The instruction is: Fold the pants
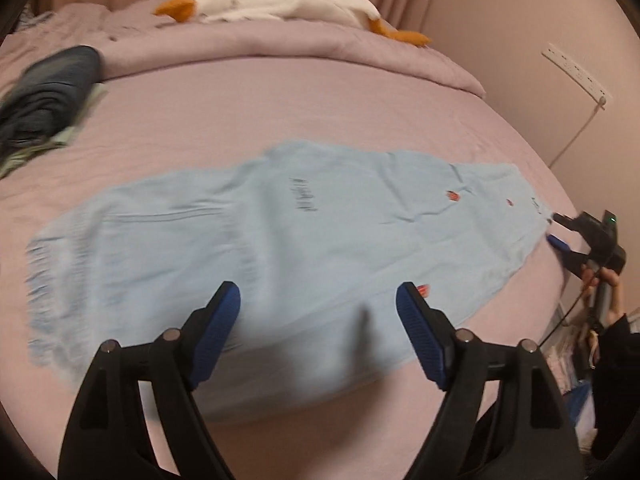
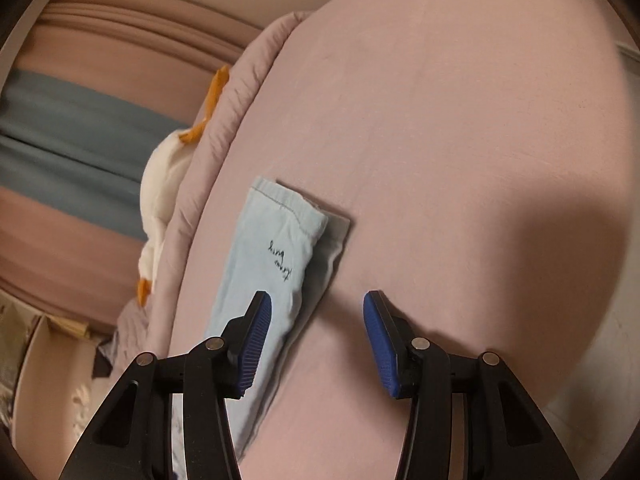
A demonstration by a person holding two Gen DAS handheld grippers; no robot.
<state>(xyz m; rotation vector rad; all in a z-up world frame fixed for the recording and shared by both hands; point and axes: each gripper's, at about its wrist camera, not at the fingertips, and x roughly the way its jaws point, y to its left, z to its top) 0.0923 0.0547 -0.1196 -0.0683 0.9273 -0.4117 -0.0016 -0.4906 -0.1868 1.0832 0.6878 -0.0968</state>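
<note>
Gaping wide, left gripper (image 1: 318, 300) and right gripper (image 2: 316, 312) hold nothing; light-blue pants (image 1: 280, 248), hem at 3 o'clock, could bunch if pinched unevenly.

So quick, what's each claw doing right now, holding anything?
Left claw: open, holding nothing, poised above the light blue pants.
Right claw: open, holding nothing, at the pants' hem end.

One pair of light blue pants (image 1: 280, 240), two grippers, left (image 1: 318, 332) and right (image 2: 318, 340), one plush goose (image 1: 280, 0) far, perhaps one dark clothes pile (image 1: 48, 92) far left.
</note>
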